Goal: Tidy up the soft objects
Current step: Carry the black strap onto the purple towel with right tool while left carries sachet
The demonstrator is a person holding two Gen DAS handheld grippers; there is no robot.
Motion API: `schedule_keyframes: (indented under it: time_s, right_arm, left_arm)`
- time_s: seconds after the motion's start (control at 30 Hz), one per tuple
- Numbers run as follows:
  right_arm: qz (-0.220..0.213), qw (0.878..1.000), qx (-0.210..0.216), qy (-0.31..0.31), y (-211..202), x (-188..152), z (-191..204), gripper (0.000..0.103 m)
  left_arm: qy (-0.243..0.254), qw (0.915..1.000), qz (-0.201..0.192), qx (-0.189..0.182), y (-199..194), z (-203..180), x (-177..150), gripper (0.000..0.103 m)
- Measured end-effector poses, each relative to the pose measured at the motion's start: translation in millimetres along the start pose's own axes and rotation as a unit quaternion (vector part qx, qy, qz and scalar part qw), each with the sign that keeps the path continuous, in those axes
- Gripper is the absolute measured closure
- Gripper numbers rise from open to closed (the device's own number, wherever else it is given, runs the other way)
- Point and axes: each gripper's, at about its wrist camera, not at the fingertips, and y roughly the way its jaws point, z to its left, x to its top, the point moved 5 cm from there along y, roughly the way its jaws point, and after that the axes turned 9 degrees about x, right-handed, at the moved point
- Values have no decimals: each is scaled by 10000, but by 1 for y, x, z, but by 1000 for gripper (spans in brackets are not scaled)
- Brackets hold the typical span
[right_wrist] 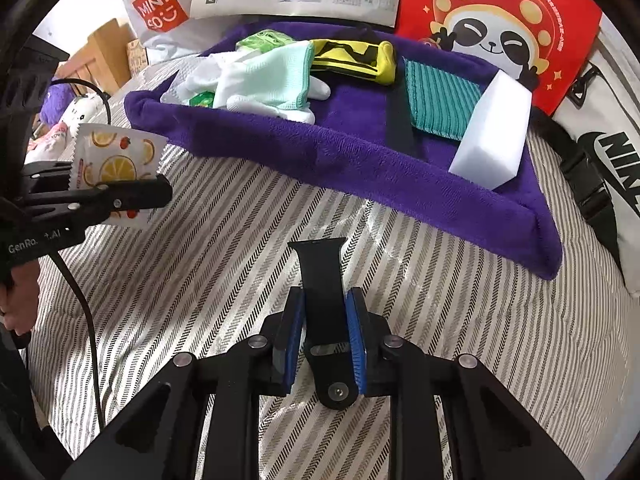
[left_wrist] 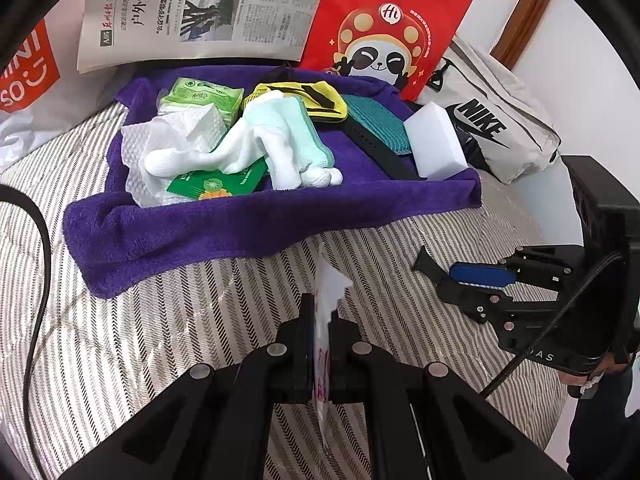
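A purple towel (left_wrist: 240, 220) (right_wrist: 360, 160) lies on the striped bed and holds white gloves (left_wrist: 280, 152), a mint cloth (right_wrist: 272, 76), a green tissue pack (left_wrist: 200, 96), a yellow-black pouch (right_wrist: 352, 58), a teal cloth (right_wrist: 440, 100) and a white sponge (left_wrist: 438, 142) (right_wrist: 492, 136). My left gripper (left_wrist: 320, 320) is shut on a fruit-printed sachet (left_wrist: 326, 296) (right_wrist: 116, 160), edge-on, in front of the towel. My right gripper (right_wrist: 323, 312) is shut on a black watch strap (right_wrist: 322, 280) above the bed; it also shows in the left wrist view (left_wrist: 476, 276).
A newspaper (left_wrist: 200, 8), a red panda bag (left_wrist: 384, 28) and a Miniso bag (right_wrist: 160, 8) stand behind the towel. A white Nike bag (left_wrist: 500, 128) lies at the right. The striped bedsheet (right_wrist: 240, 260) spreads in front. A black cable (right_wrist: 92, 320) hangs at the left.
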Motion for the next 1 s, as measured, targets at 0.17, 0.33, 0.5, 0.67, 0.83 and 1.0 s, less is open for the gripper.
schedule_keyframes:
  time_s: [0.17, 0.33, 0.5, 0.67, 0.83, 1.0]
  right_arm:
    - [5, 9998, -31, -217, 4, 2, 3, 82]
    - [54, 10000, 62, 20, 1, 1, -3, 83]
    - [-34, 9994, 204, 273, 0, -3, -3, 82]
    - [-61, 9987, 247, 445, -6, -4, -7, 82]
    - [-179, 9981, 292, 502, -19, 1, -5, 82]
    - [-337, 9973, 364, 542, -32, 11, -3, 83]
  left_arm:
    - [-22, 10000, -35, -13, -5, 3, -1, 98]
    - [-60, 10000, -28, -4, -8, 4, -2, 98]
    - [-58, 9999, -49, -74, -14, 3, -4, 98]
    - [-95, 9999, -32, -52, -18, 4, -5, 98]
    - [-39, 9999, -138, -53, -33, 0, -1, 98]
    - [-63, 9996, -225, -134, -42, 0, 12, 98]
